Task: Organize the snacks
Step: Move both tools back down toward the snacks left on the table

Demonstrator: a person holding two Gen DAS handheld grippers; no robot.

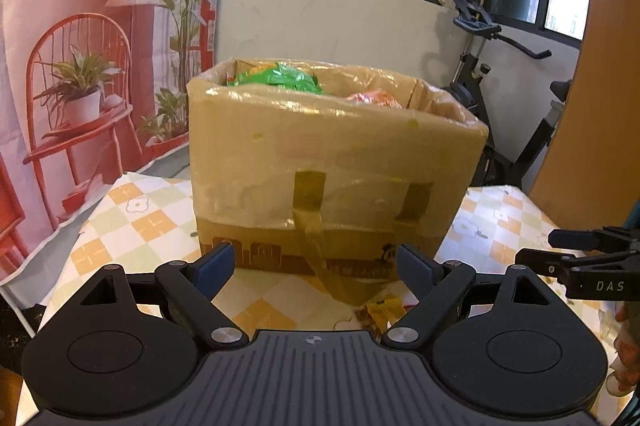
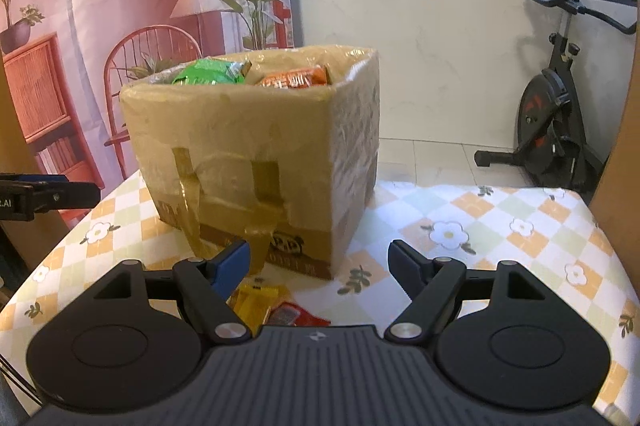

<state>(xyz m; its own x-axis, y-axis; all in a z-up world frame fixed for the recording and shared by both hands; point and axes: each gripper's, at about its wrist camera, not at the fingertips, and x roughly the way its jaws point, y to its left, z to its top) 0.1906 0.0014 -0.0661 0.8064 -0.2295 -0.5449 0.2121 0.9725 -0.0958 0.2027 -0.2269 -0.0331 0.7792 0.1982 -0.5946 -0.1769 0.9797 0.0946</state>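
A taped cardboard box [image 1: 332,161] stands on the checkered table; it also shows in the right wrist view [image 2: 248,149]. A green snack bag [image 1: 280,79] and an orange snack bag [image 1: 374,99] lie inside it, also seen from the right as the green bag [image 2: 208,73] and the orange bag [image 2: 296,78]. A yellow packet [image 2: 256,302] and a red packet [image 2: 298,316] lie on the table in front of the box; the yellow packet [image 1: 382,308] shows in the left wrist view too. My left gripper [image 1: 316,262] is open and empty before the box. My right gripper [image 2: 320,262] is open and empty above the packets.
The table [image 2: 500,226] has a yellow, green and white checked cloth with flowers. An exercise bike [image 2: 556,113] stands on the floor at the right. A printed red backdrop [image 1: 80,65] hangs at the left. The right gripper's fingers [image 1: 576,250] show at the left view's right edge.
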